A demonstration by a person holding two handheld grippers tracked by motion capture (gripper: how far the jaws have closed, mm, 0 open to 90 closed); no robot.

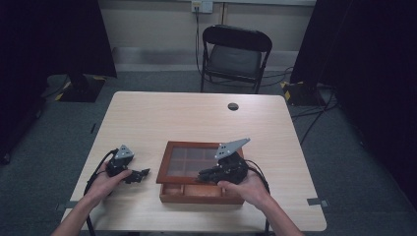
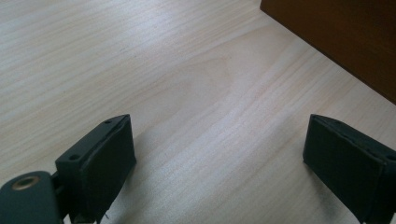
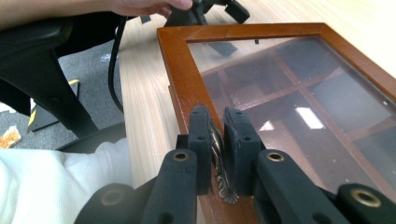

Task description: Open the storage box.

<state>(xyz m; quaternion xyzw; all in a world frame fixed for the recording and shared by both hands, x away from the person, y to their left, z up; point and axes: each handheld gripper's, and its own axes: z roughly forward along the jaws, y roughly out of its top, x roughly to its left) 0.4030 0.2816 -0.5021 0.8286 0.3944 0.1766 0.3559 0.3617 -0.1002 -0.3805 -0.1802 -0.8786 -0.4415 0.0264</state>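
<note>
- A brown wooden box with a glass-paned lid (image 1: 173,162) sits on the pale wooden table (image 1: 196,113), towards the near edge; its lid is raised at the front, showing the compartments below.
- The right gripper (image 1: 209,174) is at the lid's front edge, its jaws pinching a small metal clasp (image 3: 218,154) fixed to the lid's frame.
- Through the glass, dark wooden dividers split the inside into squares.
- The left gripper (image 1: 140,174) rests low on the bare table just left of the box, jaws spread wide with nothing between them; the box's side wall stands close ahead of it.
- A black folding chair (image 1: 235,56) stands beyond the far edge, and cables (image 1: 314,110) trail over the grey floor.
- A round dark grommet (image 1: 233,106) is set in the tabletop near the far edge.
</note>
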